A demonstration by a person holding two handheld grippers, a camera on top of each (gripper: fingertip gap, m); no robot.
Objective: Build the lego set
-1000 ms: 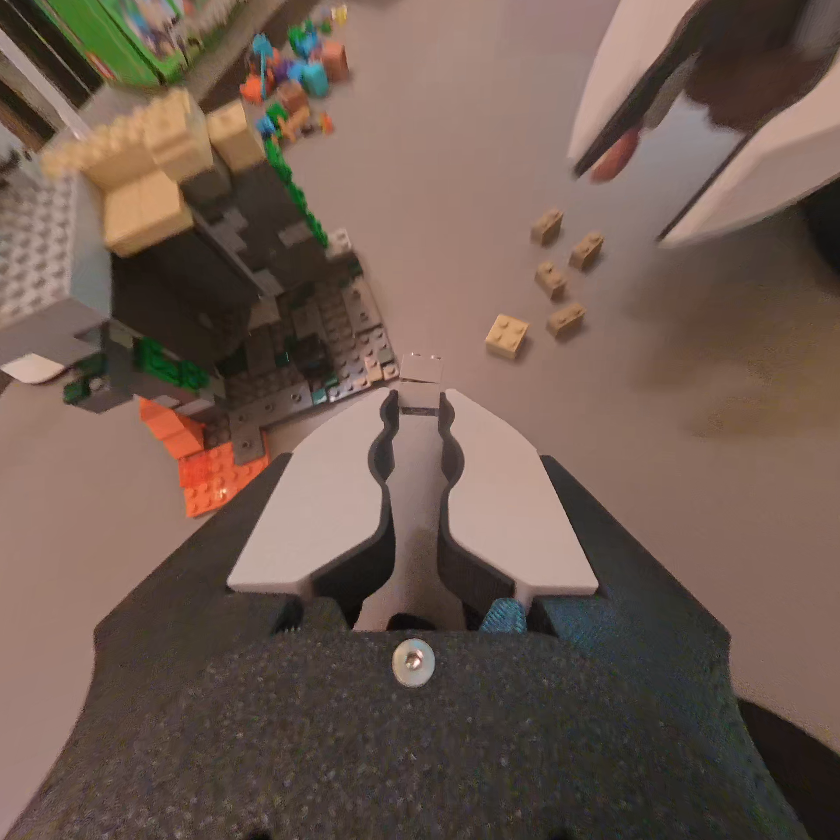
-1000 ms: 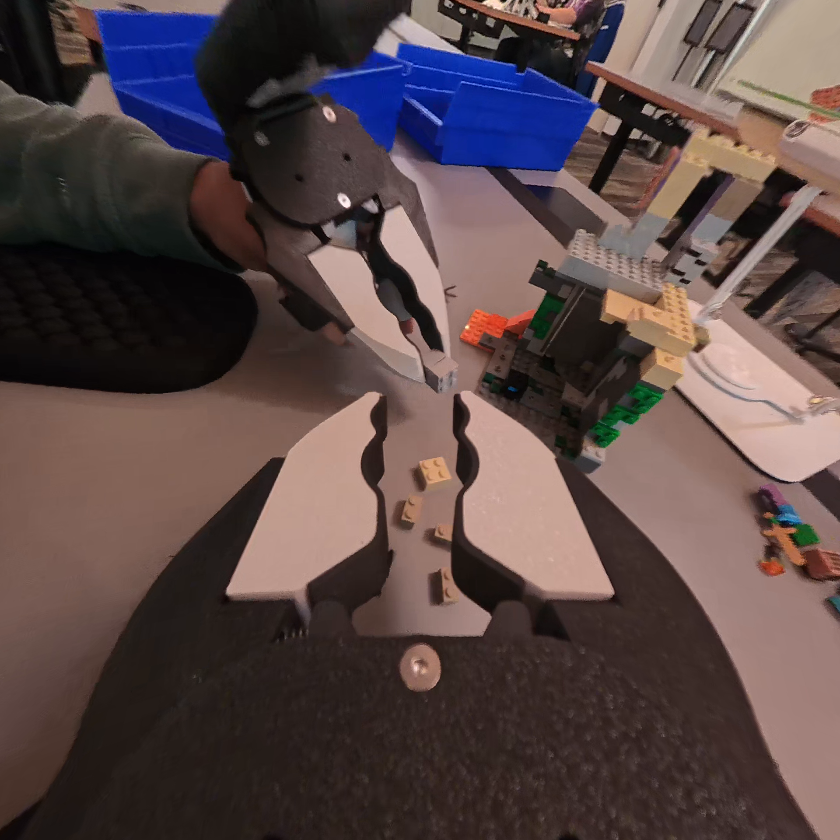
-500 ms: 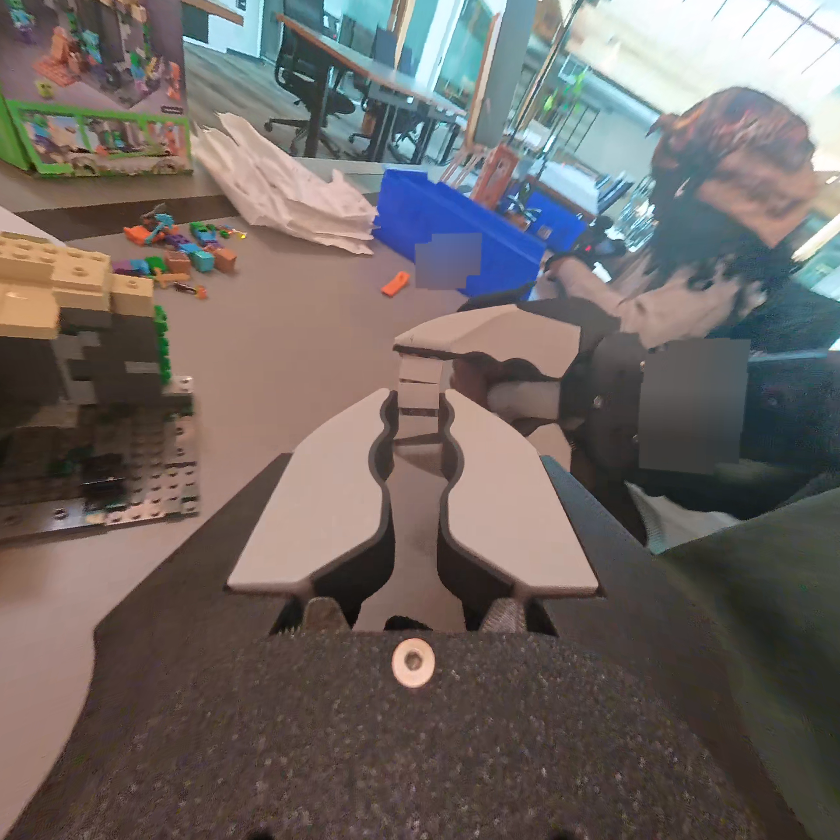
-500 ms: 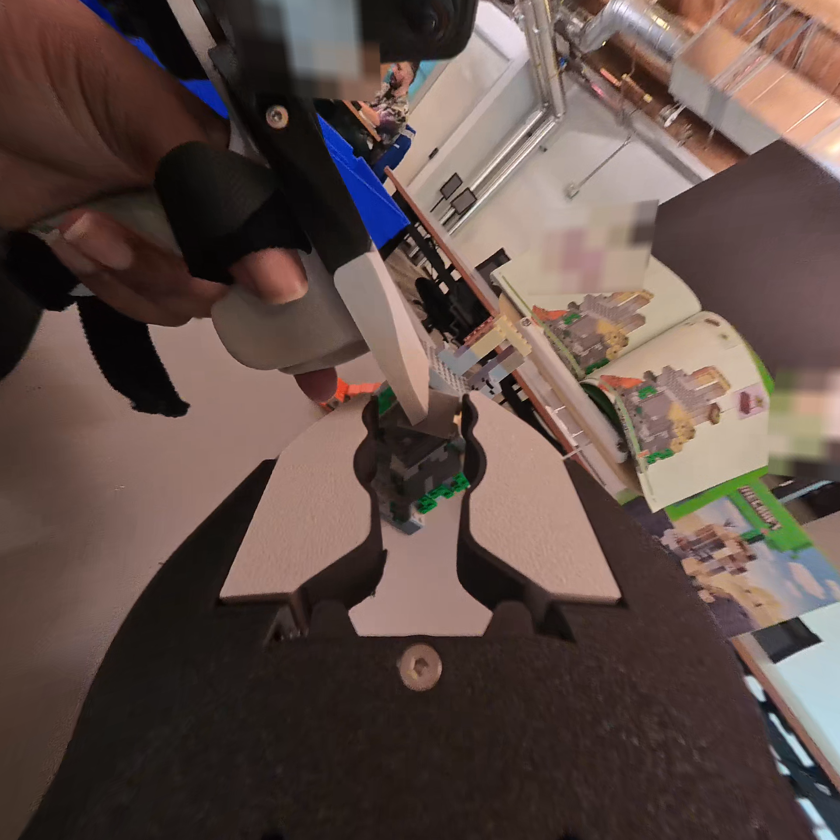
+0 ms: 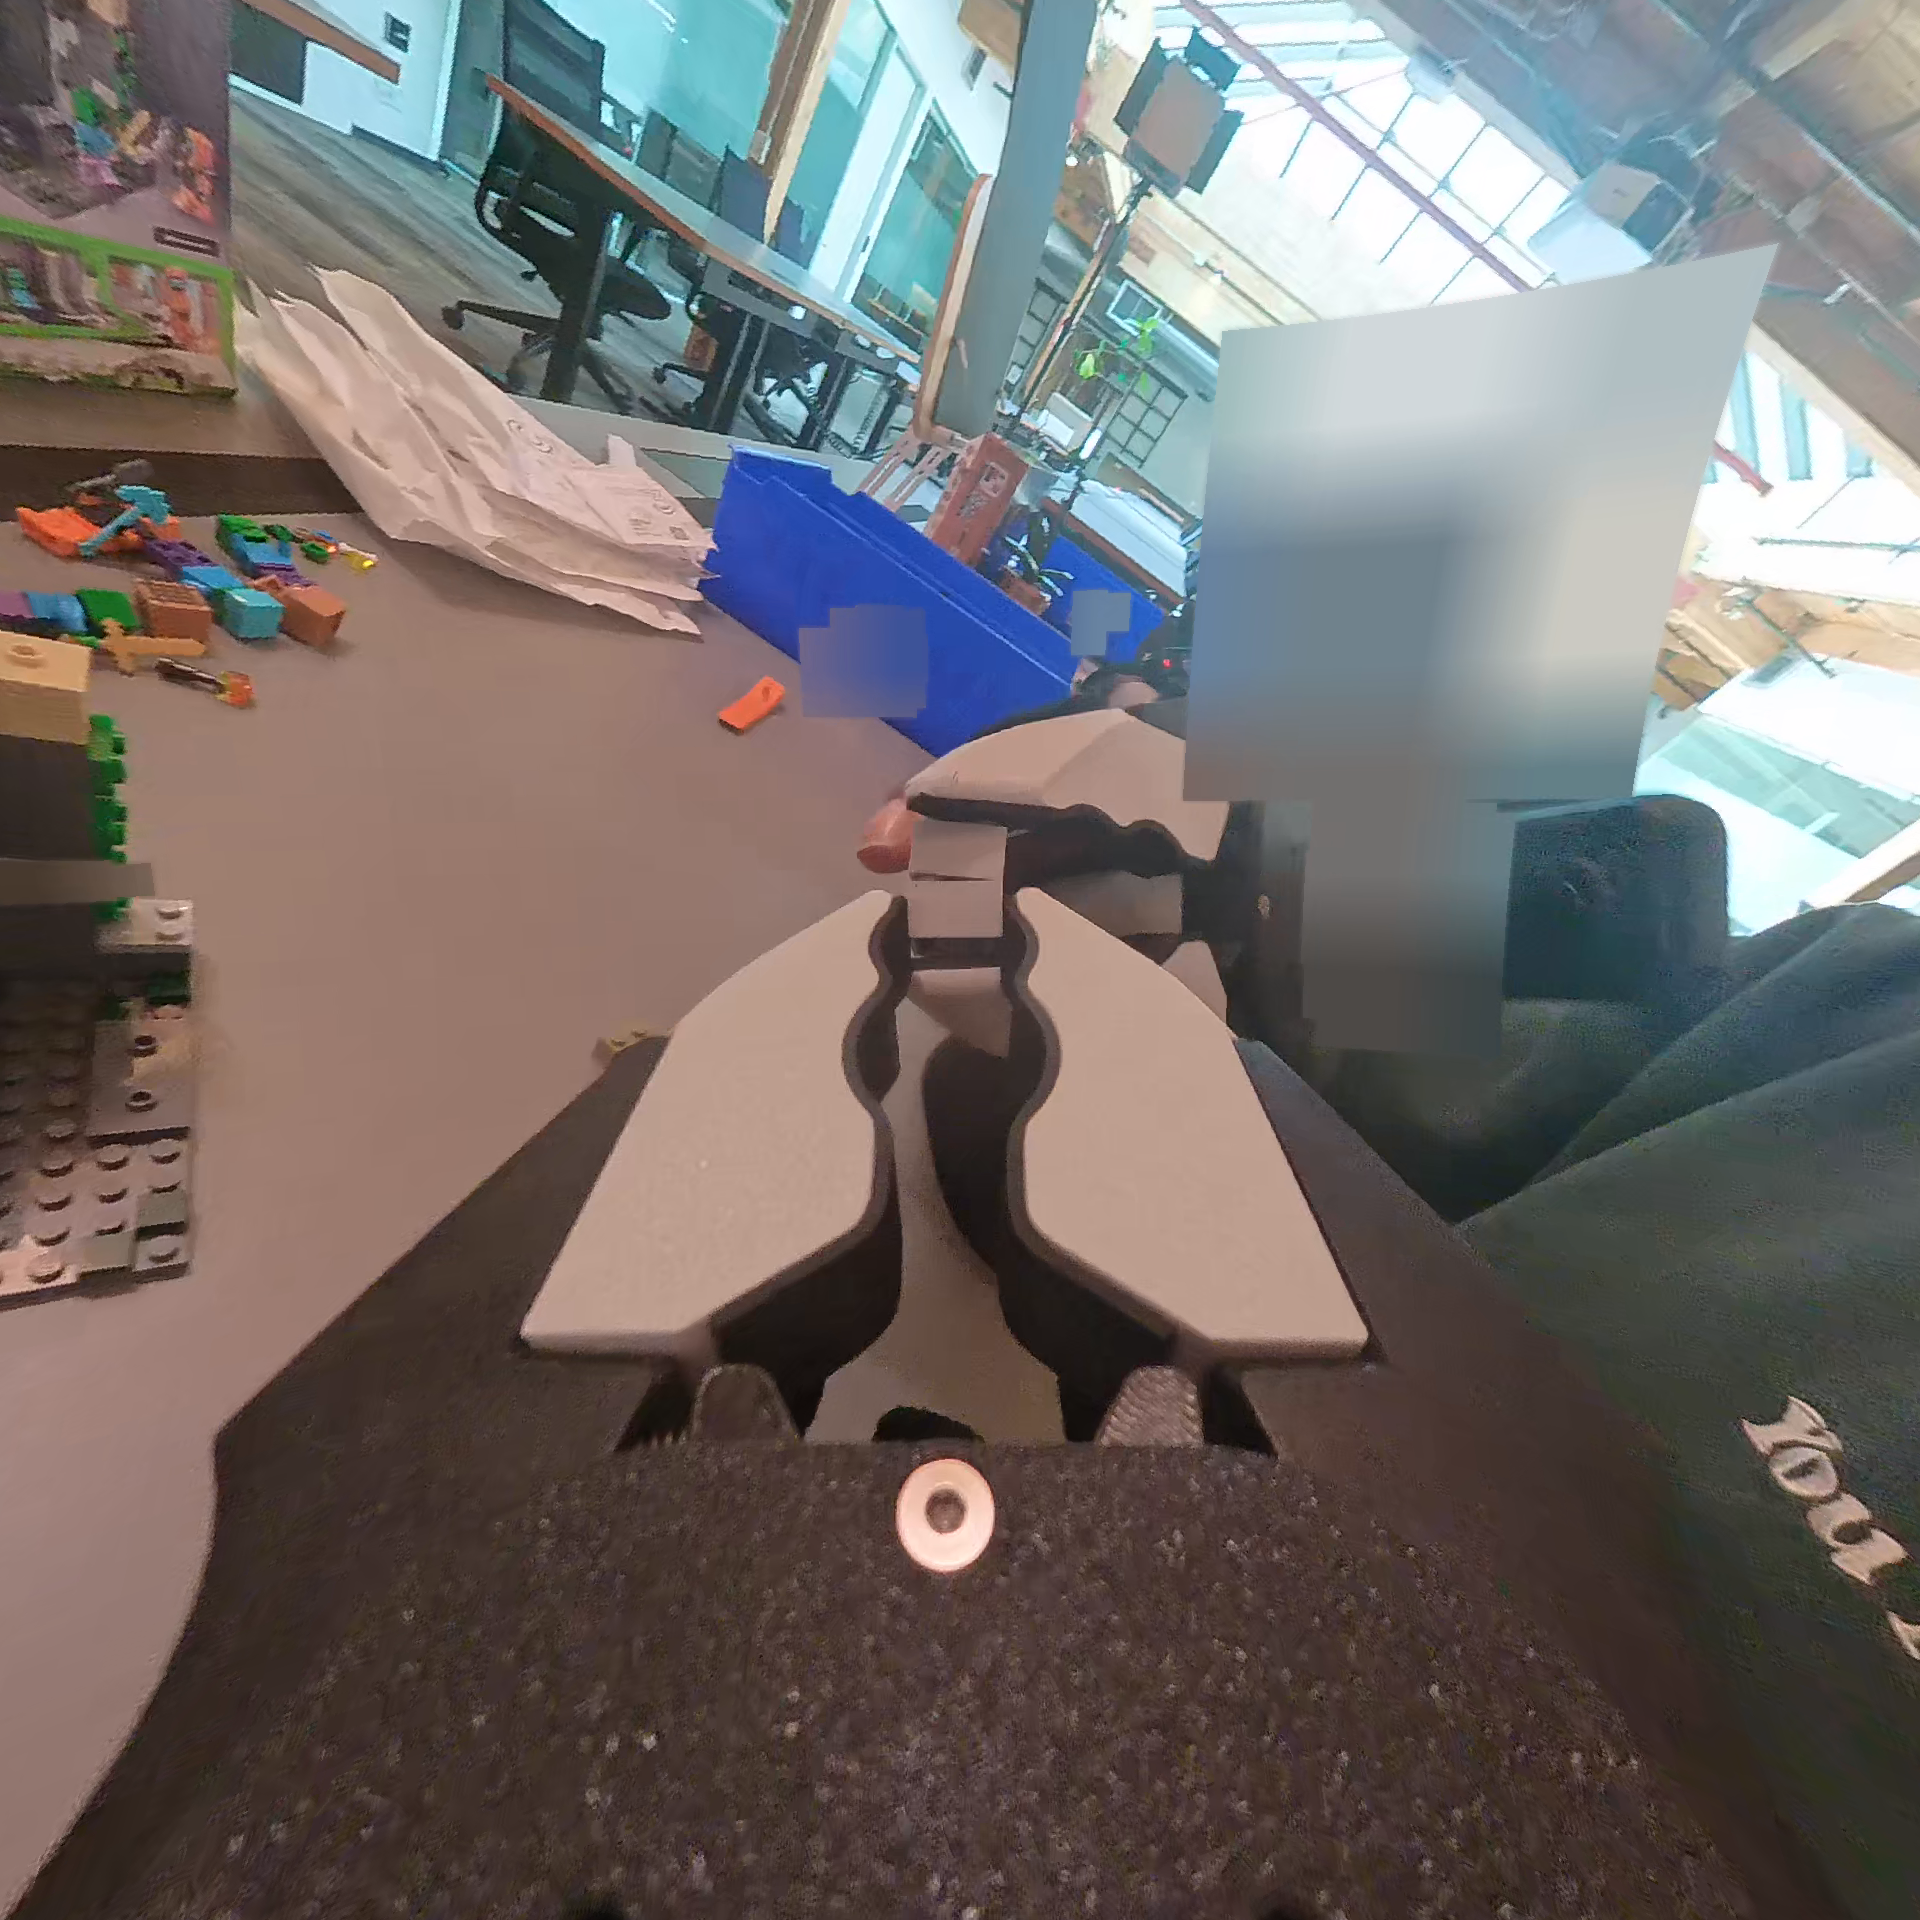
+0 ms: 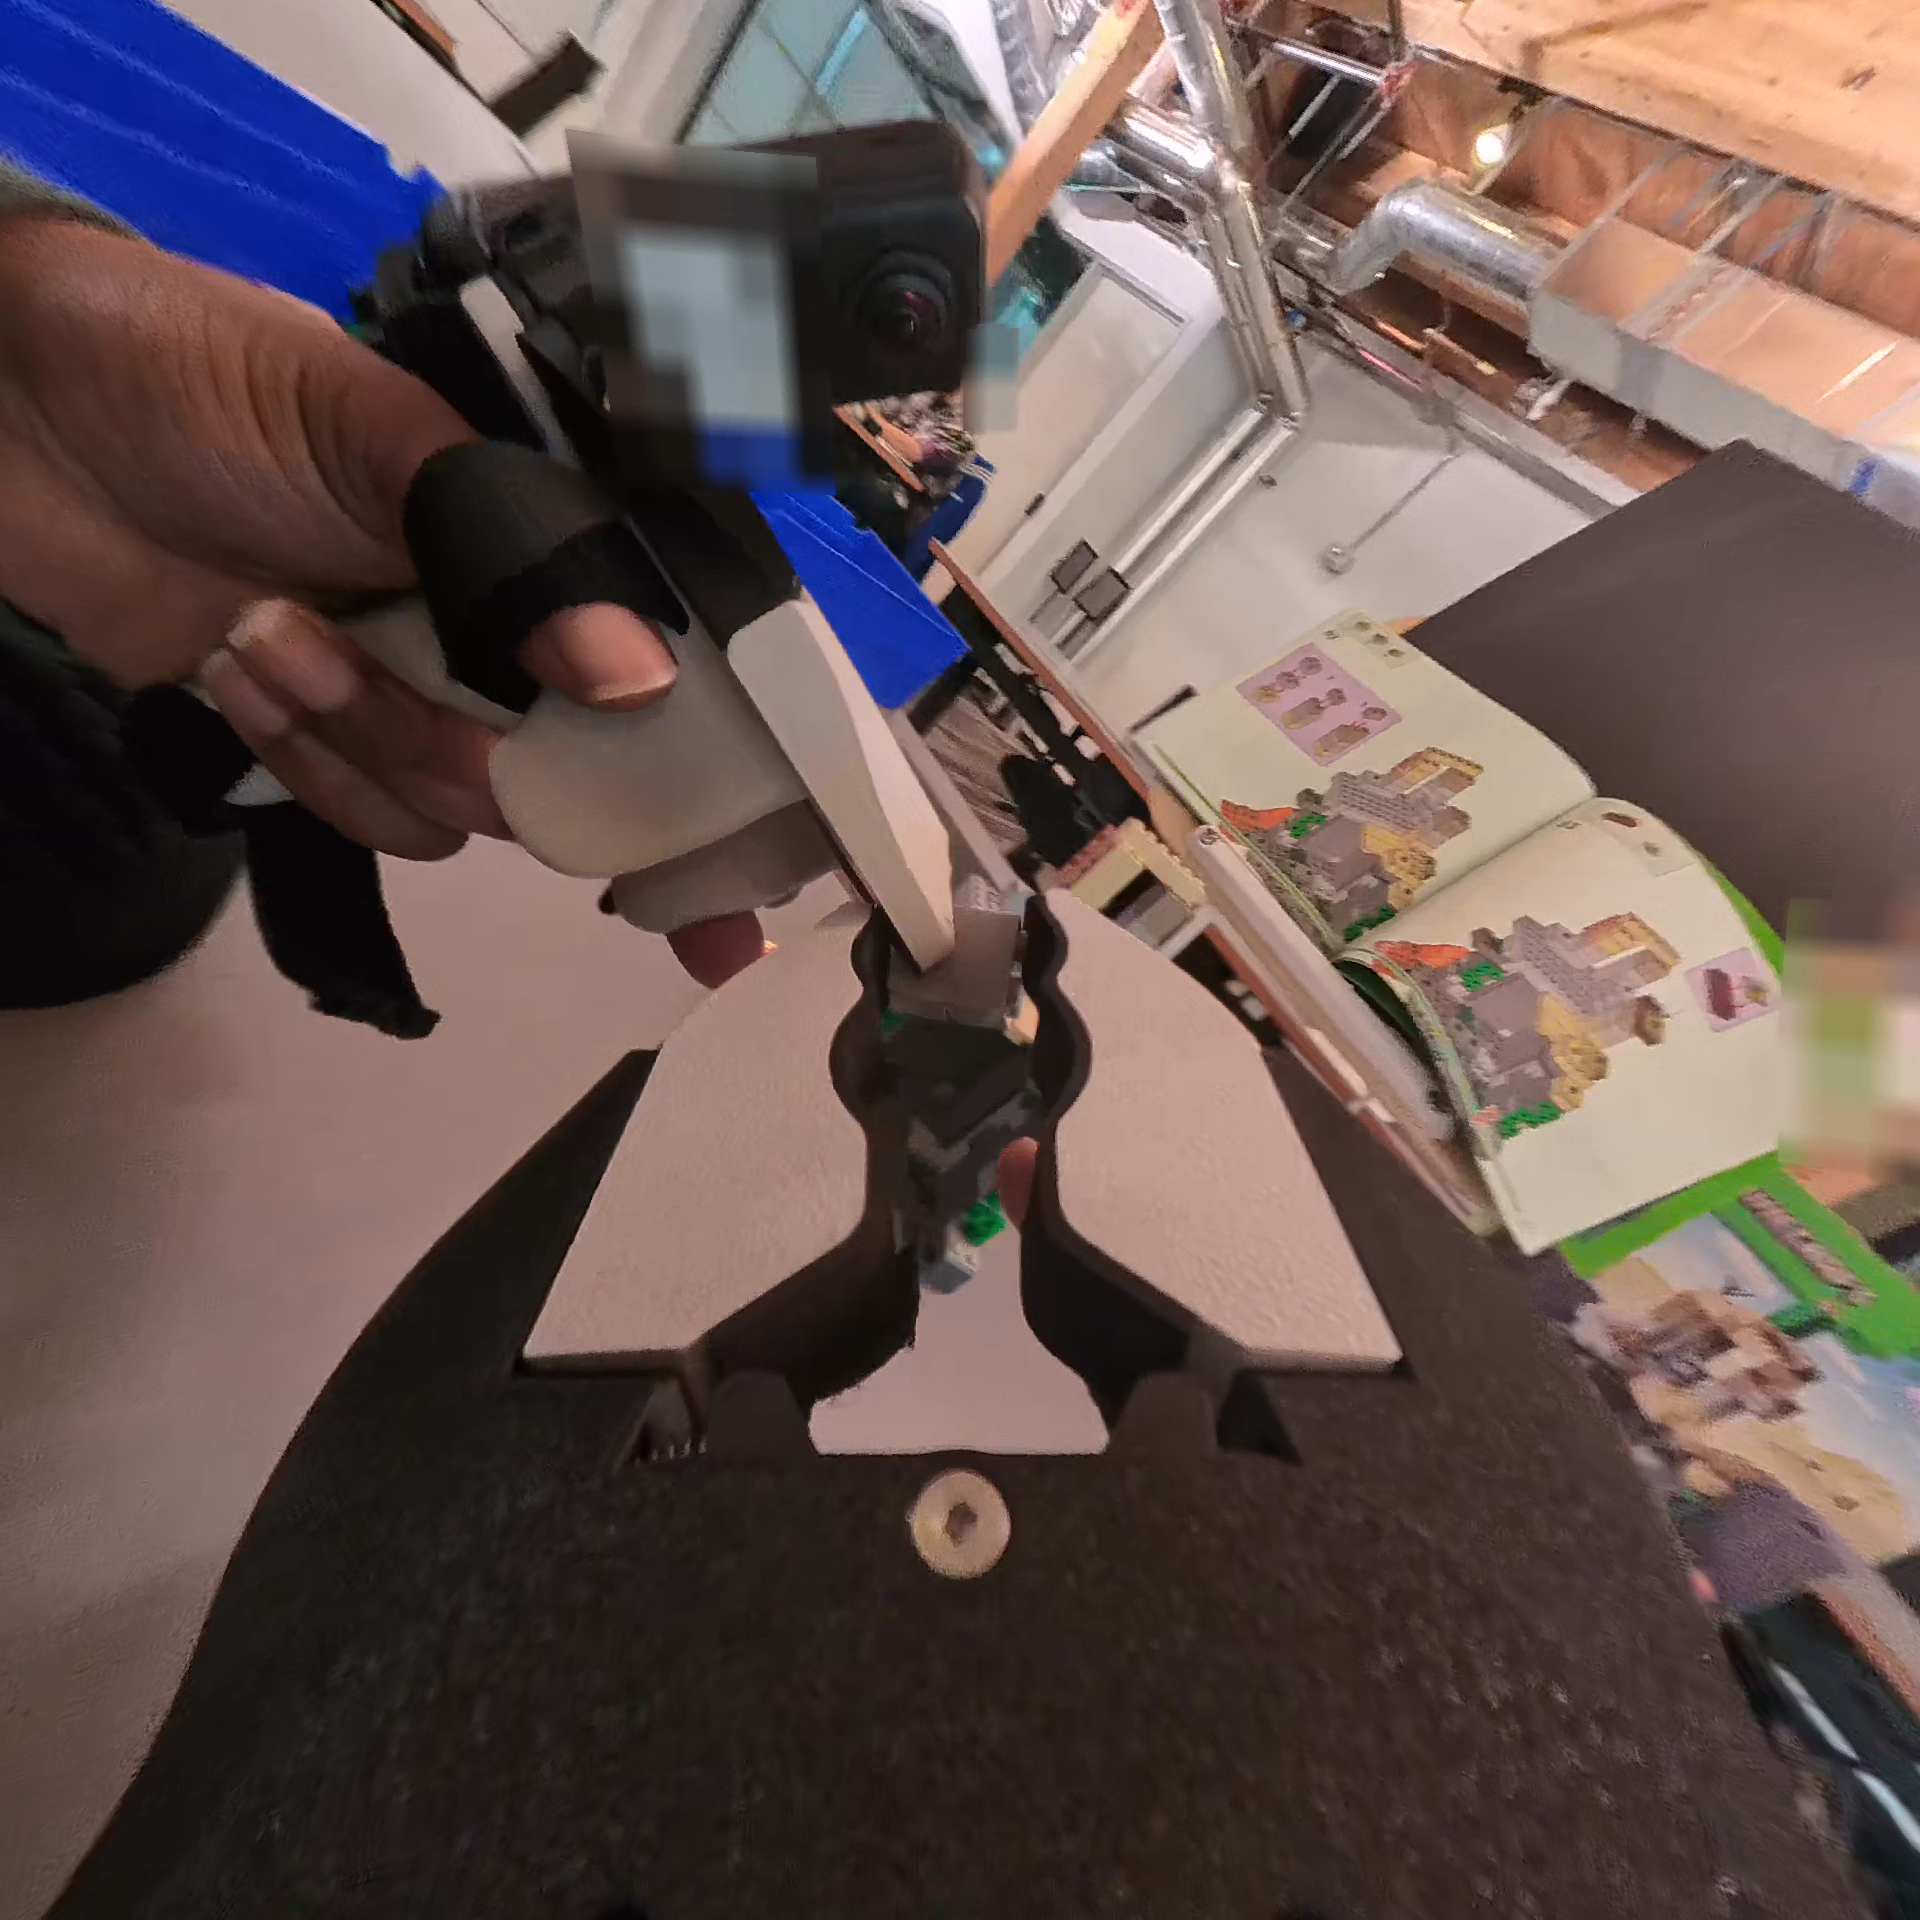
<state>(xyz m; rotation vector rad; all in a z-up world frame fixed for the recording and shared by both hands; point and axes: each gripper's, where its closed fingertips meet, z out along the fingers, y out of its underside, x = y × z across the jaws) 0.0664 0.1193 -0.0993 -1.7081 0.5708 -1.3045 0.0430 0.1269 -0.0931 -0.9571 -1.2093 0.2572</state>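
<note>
Left wrist view: left gripper [image 5: 956, 920] clamped on a light grey brick [image 5: 956, 912] at its fingertips, frame centre. A second grey brick [image 5: 957, 854] sits stacked directly above it, and the right gripper [image 5: 951, 826] comes in from the right, its upper finger [image 5: 1039, 764] lying over that second brick. Whether the right gripper is pinching the brick or only touching it, cannot tell. Partly built lego model [image 5: 78, 997] with dark grey studded baseplate at the left edge, resting on the grey table [image 5: 468, 831]. Loose coloured bricks [image 5: 177, 592] in the upper left, crumpled white paper bags [image 5: 468, 478] beyond them, blue bin [image 5: 894, 592] above centre, small orange piece [image 5: 750, 703] on the table just left of the bin. Right wrist view: left gripper [image 6: 940, 951] enters from the upper left, held by a hand [image 6: 208, 540], one finger [image 6: 862, 790] reaching between the right gripper's tips, where the grey brick [image 6: 966, 977] sits. Lego model [image 6: 956, 1132] shows blurred in the gap behind. Open instruction booklet [image 6: 1455, 935] at right.
</note>
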